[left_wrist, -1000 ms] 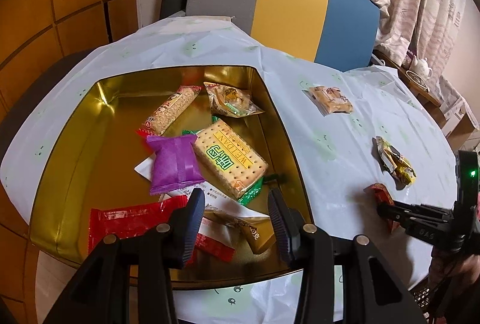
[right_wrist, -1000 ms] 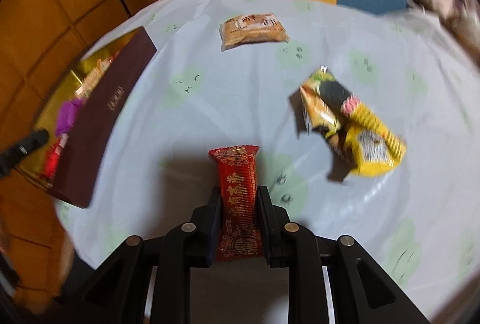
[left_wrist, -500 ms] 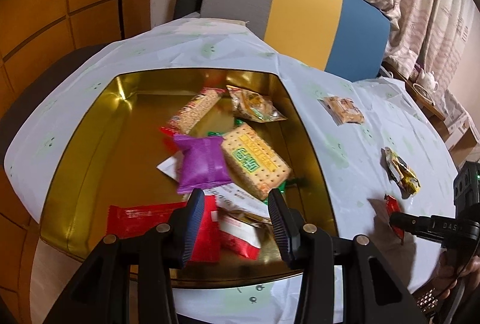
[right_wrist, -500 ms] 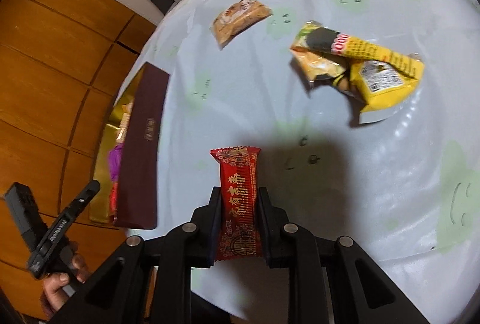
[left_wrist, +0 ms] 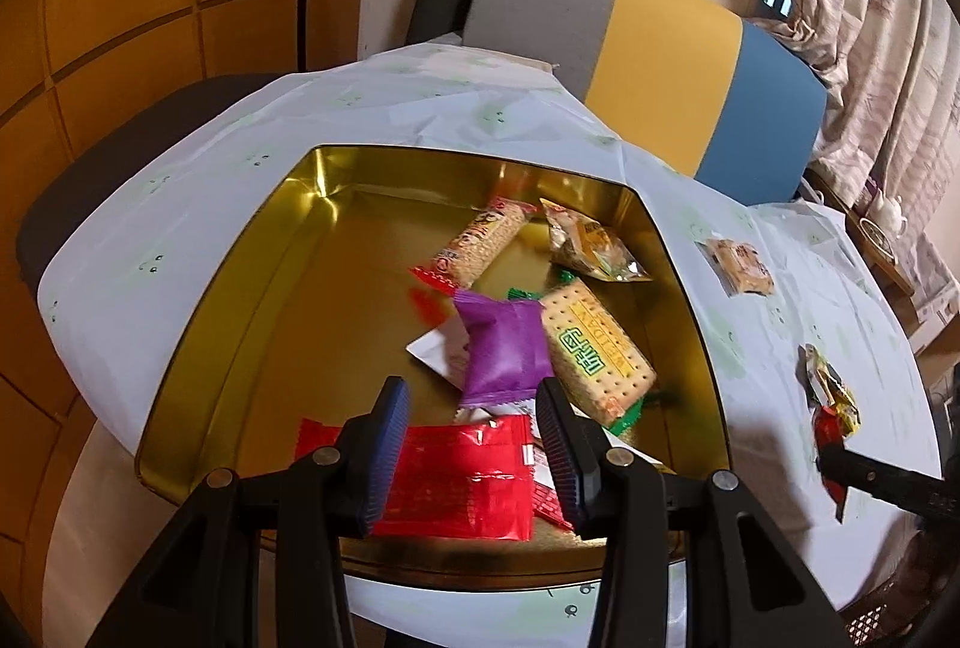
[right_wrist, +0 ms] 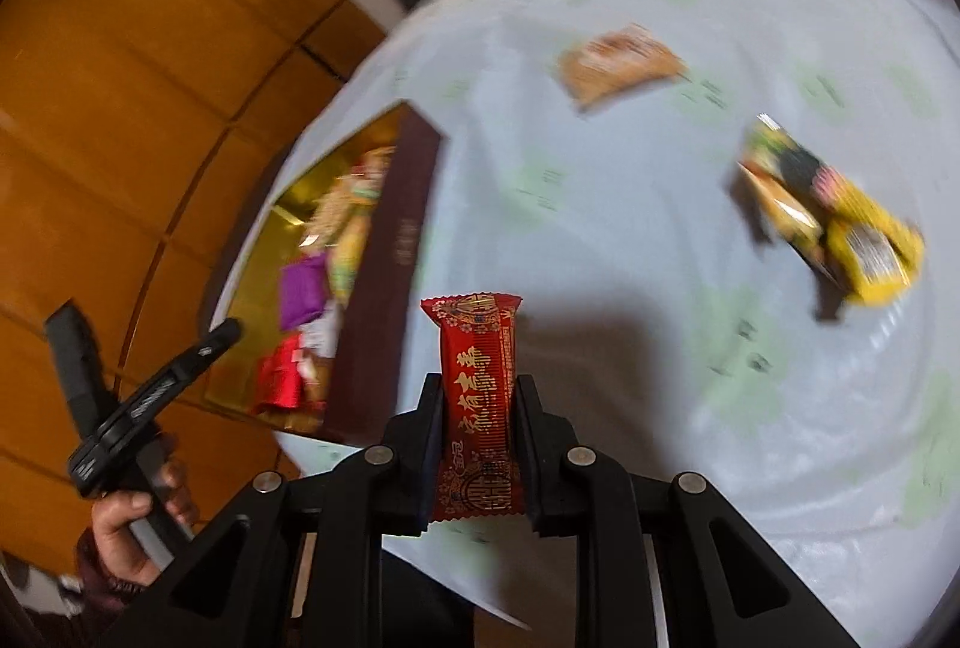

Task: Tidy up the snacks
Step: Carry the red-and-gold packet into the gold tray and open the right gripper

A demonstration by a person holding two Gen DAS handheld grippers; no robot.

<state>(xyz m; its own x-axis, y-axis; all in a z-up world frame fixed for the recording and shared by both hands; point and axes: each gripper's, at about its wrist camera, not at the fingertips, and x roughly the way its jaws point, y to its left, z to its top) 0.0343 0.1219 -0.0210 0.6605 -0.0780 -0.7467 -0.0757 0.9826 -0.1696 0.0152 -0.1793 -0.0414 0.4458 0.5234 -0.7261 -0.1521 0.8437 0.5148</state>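
Note:
A gold tin (left_wrist: 240,300) on the white tablecloth holds several snacks: a purple packet (left_wrist: 504,354), a cracker pack (left_wrist: 594,354) and a red packet (left_wrist: 462,474). My left gripper (left_wrist: 474,438) is open and empty, hovering over the tin's near edge. My right gripper (right_wrist: 479,408) is shut on a red and gold snack packet (right_wrist: 477,396), lifted above the table; the packet and gripper also show at the left wrist view's right edge (left_wrist: 831,432). The tin (right_wrist: 270,240) lies to its left, with a dark maroon outer wall.
Two snacks lie loose on the cloth: a brown pastry packet (left_wrist: 741,267) (right_wrist: 624,63) and a yellow and black wrapper (left_wrist: 825,384) (right_wrist: 834,216). A grey, yellow and blue chair back (left_wrist: 648,42) stands behind the table. Orange wall panels are at left.
My right gripper has carried the red packet up and leftward toward the tin. My left gripper has shifted slightly over the tin, still open.

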